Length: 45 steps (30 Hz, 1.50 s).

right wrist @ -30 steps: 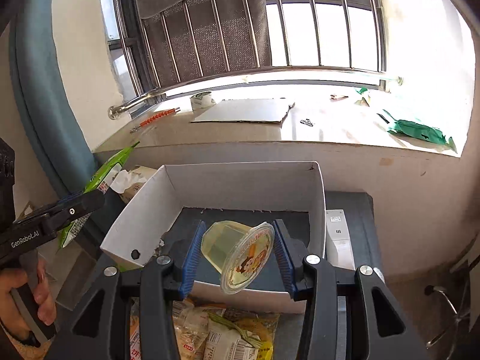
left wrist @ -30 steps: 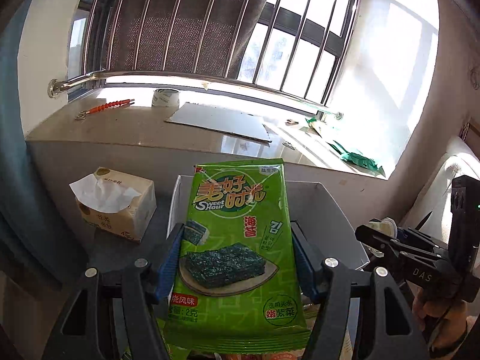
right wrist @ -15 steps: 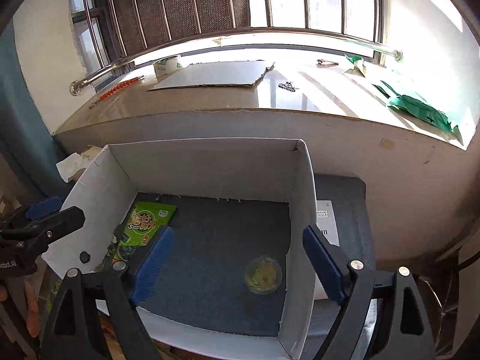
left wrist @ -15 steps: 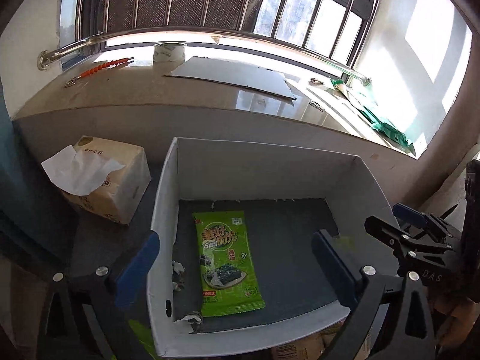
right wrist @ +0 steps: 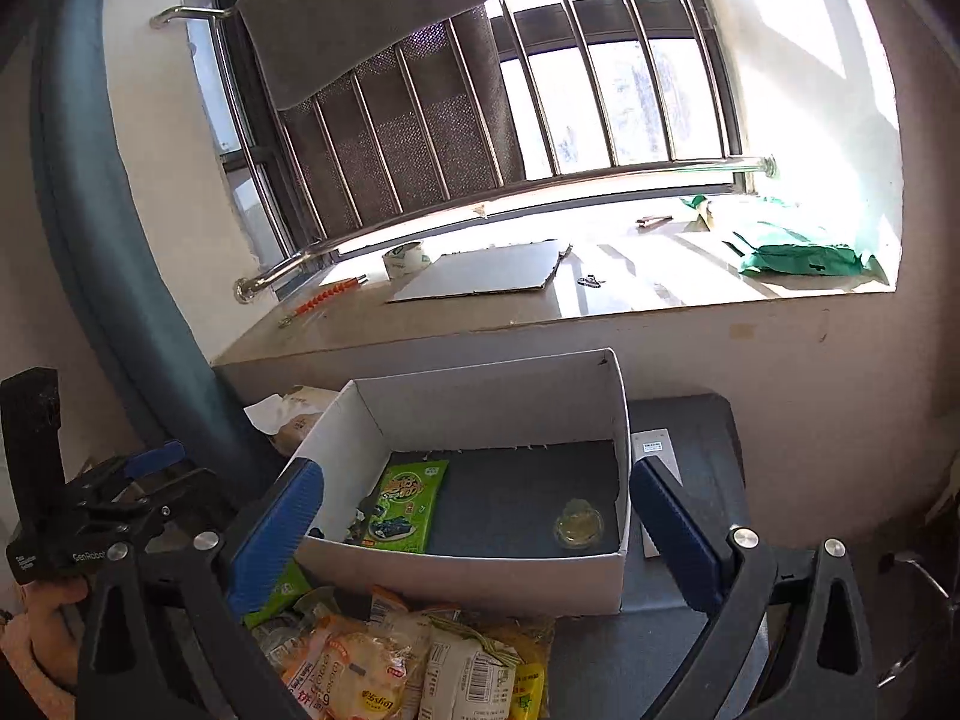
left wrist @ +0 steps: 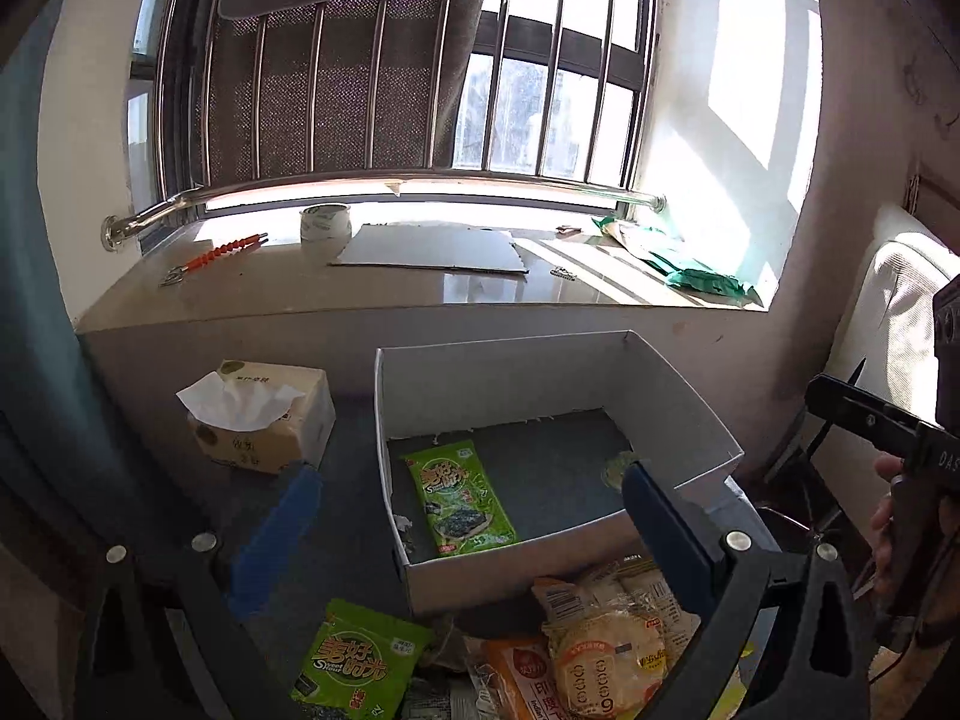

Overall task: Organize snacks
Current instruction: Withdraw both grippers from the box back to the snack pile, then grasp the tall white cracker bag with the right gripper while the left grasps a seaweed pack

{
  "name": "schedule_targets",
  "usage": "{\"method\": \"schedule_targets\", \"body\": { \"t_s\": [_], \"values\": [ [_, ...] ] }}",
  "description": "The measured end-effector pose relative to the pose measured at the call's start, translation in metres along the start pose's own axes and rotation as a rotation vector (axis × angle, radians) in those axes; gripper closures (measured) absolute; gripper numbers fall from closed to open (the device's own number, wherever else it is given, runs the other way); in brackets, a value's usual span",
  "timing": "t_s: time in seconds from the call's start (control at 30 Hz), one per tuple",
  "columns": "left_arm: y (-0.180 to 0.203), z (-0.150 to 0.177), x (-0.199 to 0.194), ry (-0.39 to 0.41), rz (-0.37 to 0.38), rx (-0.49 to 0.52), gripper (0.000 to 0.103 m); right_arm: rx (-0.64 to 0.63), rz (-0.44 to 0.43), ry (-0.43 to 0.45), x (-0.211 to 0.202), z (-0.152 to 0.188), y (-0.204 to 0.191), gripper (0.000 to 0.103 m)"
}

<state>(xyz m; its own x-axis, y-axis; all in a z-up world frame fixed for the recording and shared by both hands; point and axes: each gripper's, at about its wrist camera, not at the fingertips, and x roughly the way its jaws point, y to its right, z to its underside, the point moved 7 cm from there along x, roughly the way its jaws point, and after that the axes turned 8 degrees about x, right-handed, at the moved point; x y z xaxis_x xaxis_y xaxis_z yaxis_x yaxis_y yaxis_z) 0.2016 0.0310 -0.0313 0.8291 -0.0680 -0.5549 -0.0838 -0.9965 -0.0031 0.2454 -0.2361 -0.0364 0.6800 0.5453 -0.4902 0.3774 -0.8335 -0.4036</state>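
Strong daylight enters through the barred window [left wrist: 540, 90], behind and above the white box [left wrist: 498, 372]. The sill [left wrist: 420, 288] in front of it glares, nearly blown out toward its right end in both views. Bar shadows stripe the sill right of the cardboard sheet [left wrist: 432, 252]. The wall right of the window is overexposed. The box floor is shaded but legible. The snack pile [right wrist: 408, 660] below the box is dim yet sharp. Heavy fisheye bending; corners go black. The window frame curves. No motion blur seen.
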Motion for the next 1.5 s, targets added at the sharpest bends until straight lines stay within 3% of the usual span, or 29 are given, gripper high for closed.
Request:
{"method": "schedule_targets", "body": {
  "t_s": [0.1, 0.27, 0.37, 0.47, 0.53, 0.6, 0.7, 0.9, 1.37, 1.43, 1.5],
  "values": [
    [0.003, 0.01, -0.039, 0.06, 0.013, -0.011, 0.0, 0.018, -0.031, 0.048, -0.037, 0.019, -0.006, 0.0],
    [0.013, 0.044, -0.078, 0.089, 0.041, -0.033, 0.0, -0.06, 0.131, 0.078, -0.068, 0.066, -0.008, 0.0],
    [0.02, 0.07, -0.094, 0.091, 0.02, -0.034, 0.0, -0.054, 0.132, 0.052, -0.077, 0.101, -0.008, 0.0],
    [0.028, 0.096, -0.107, 0.095, -0.02, -0.038, 0.0, -0.097, 0.244, 0.022, -0.081, 0.136, -0.003, 0.0],
    [0.034, 0.112, -0.111, 0.084, 0.016, -0.049, 0.0, -0.15, 0.3, 0.007, -0.083, 0.155, -0.002, 0.0],
    [0.04, 0.121, -0.112, 0.07, 0.06, -0.063, 0.0, -0.155, 0.3, -0.02, -0.085, 0.169, 0.001, 0.0],
    [0.042, 0.127, -0.114, 0.061, 0.053, -0.063, 0.0, -0.127, 0.254, -0.043, -0.085, 0.178, 0.001, 0.0],
    [0.038, 0.128, -0.117, 0.079, 0.05, -0.073, 0.0, -0.097, 0.272, -0.095, -0.07, 0.185, 0.005, 0.0],
    [0.016, 0.147, -0.113, 0.067, 0.023, -0.103, 0.0, -0.177, 0.285, -0.333, 0.033, 0.186, 0.001, 0.0],
    [0.011, 0.151, -0.11, 0.054, 0.02, -0.108, 0.0, -0.18, 0.28, -0.373, 0.046, 0.192, 0.003, 0.007],
    [0.003, 0.157, -0.106, 0.043, 0.002, -0.137, 0.0, -0.192, 0.291, -0.392, 0.054, 0.196, 0.005, 0.039]
  ]
}}
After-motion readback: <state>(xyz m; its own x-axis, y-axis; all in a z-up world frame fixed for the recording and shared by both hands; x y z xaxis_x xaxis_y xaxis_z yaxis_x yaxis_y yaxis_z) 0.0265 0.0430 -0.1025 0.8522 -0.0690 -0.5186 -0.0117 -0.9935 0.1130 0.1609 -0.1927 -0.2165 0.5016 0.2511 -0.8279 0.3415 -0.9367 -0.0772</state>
